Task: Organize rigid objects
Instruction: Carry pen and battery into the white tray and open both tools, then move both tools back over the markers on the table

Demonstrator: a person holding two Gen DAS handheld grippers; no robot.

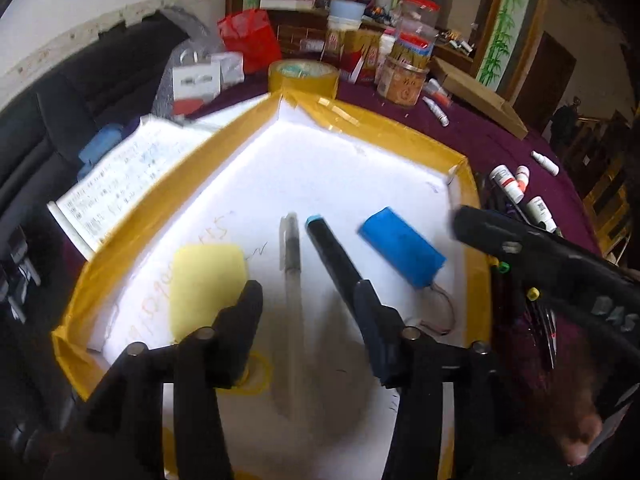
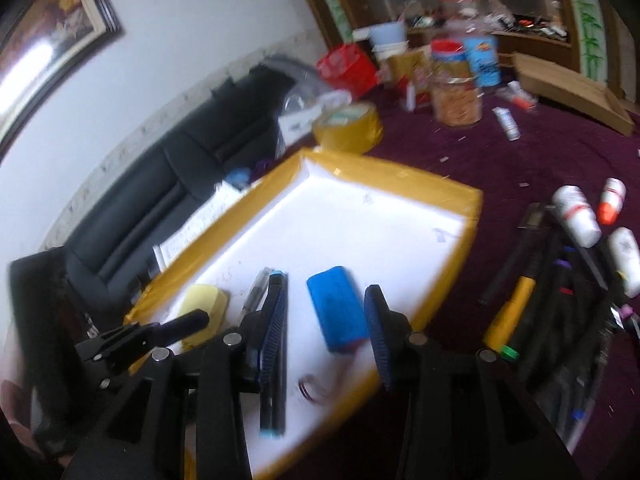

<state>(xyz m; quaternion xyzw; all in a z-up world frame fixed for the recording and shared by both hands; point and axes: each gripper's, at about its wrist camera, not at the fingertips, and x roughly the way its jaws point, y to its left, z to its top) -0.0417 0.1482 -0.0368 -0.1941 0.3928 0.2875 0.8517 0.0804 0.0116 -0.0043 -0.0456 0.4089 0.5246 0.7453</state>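
Note:
A white tray with a yellow taped rim (image 1: 384,128) (image 2: 440,192) lies on the purple cloth. In it, from left to right, are a yellow block (image 1: 208,280) (image 2: 204,300), a clear pen (image 1: 292,276) (image 2: 256,292), a black marker with a blue cap (image 1: 332,256) (image 2: 276,392) and a blue battery pack (image 1: 402,252) (image 2: 336,312) with thin wires. My left gripper (image 1: 308,304) is open above the tray, and the clear pen lies loose between its fingers. My right gripper (image 2: 326,320) is open too, straddling the blue battery pack without pressing it. The black marker lies beside its left finger (image 2: 276,320).
A roll of yellow tape (image 1: 304,74) (image 2: 348,124) stands behind the tray, with jars and boxes beyond. Right of the tray lie several pens and markers (image 2: 552,300) and small white bottles (image 2: 576,212) (image 1: 512,180). A printed sheet (image 1: 120,176) and a black sofa (image 2: 160,184) are on the left.

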